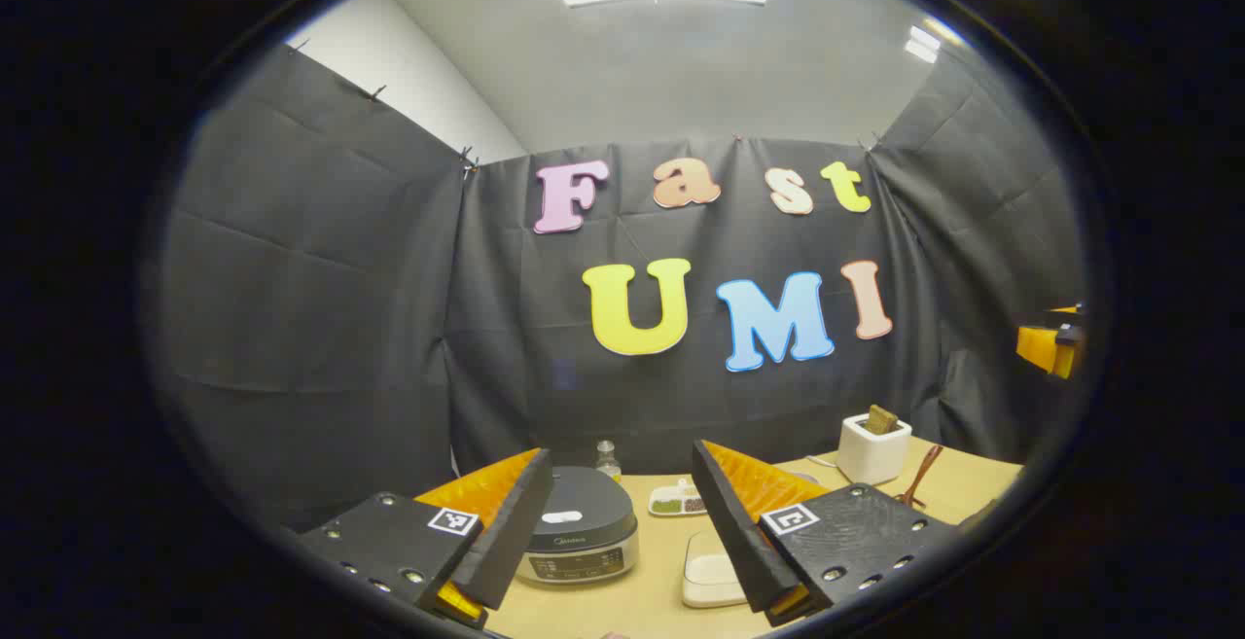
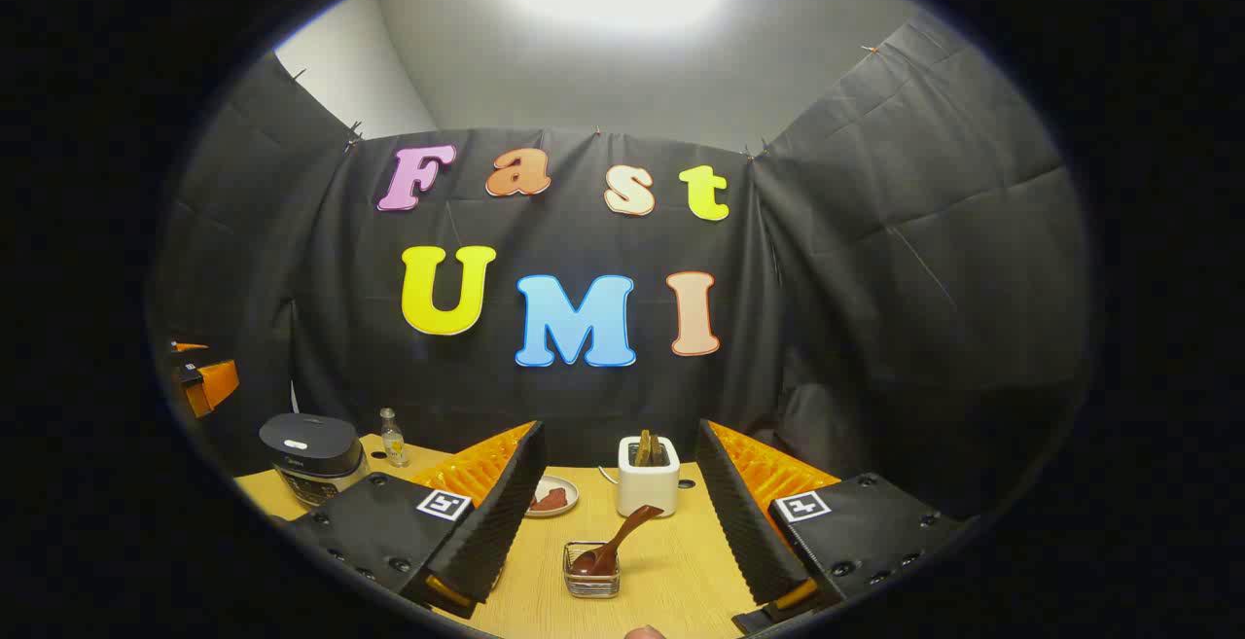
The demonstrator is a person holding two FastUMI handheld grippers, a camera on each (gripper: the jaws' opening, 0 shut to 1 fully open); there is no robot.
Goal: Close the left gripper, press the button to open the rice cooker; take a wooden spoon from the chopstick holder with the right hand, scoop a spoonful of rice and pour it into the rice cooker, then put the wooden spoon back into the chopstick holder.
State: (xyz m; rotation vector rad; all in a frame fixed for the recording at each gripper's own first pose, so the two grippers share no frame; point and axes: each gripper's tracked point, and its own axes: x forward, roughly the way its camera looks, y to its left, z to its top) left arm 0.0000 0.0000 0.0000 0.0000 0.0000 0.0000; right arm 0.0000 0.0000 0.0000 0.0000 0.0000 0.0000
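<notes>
While closed, rice cooker [image 1: 576,525] faces left claw [image 1: 622,532].

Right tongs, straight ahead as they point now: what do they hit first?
Probably the wooden spoon in its wire holder, which sits low between the open right tongs. The white toaster is behind it. Depth is unclear, and the tongs may pass above the spoon.

Black screw-studded gripper [image 1: 622,542] bodies bear square markers.
</notes>
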